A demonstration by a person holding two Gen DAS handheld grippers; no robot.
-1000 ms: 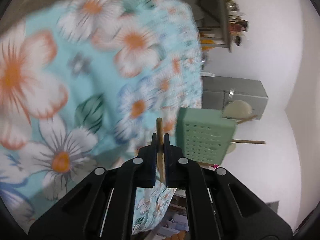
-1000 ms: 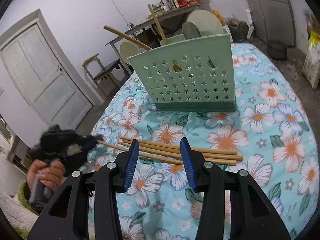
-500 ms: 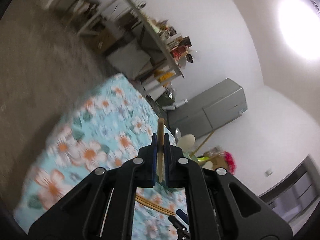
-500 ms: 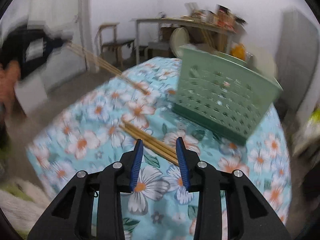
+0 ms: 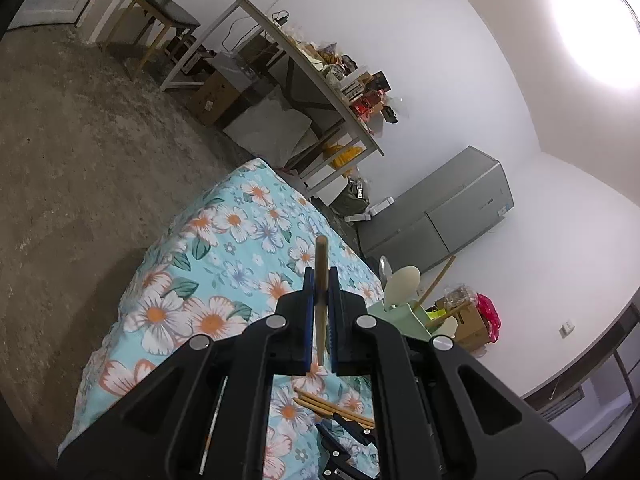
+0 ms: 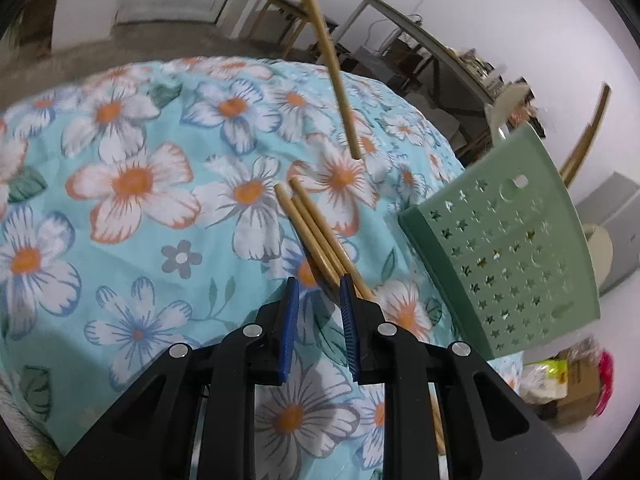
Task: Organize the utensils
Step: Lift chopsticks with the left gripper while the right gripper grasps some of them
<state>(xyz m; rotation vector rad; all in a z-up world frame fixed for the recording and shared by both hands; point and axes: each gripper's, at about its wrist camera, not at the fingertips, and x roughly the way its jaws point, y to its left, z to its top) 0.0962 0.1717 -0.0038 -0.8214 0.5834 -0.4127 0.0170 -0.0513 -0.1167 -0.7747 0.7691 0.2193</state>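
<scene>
My left gripper (image 5: pixel 320 276) is shut on a wooden stick (image 5: pixel 321 280) and holds it high above the floral tablecloth (image 5: pixel 224 280). The same stick (image 6: pixel 328 60) hangs in the air in the right wrist view. My right gripper (image 6: pixel 319 286) is open, low over the near ends of three wooden sticks (image 6: pixel 316 236) that lie together on the cloth. A green perforated utensil basket (image 6: pixel 508 248) stands to their right with spoons and sticks in it; it also shows in the left wrist view (image 5: pixel 400 320).
A long side table (image 5: pixel 304 60) with clutter and a chair (image 5: pixel 168 4) stand by the far wall. A grey cabinet (image 5: pixel 436 216) stands behind the covered table. Boxes and bags (image 6: pixel 568 376) lie on the floor past the basket.
My left gripper has lifted the stick up from the cloth and tilted to look across the room. My right gripper has come down closer to the three sticks and narrowed its opening.
</scene>
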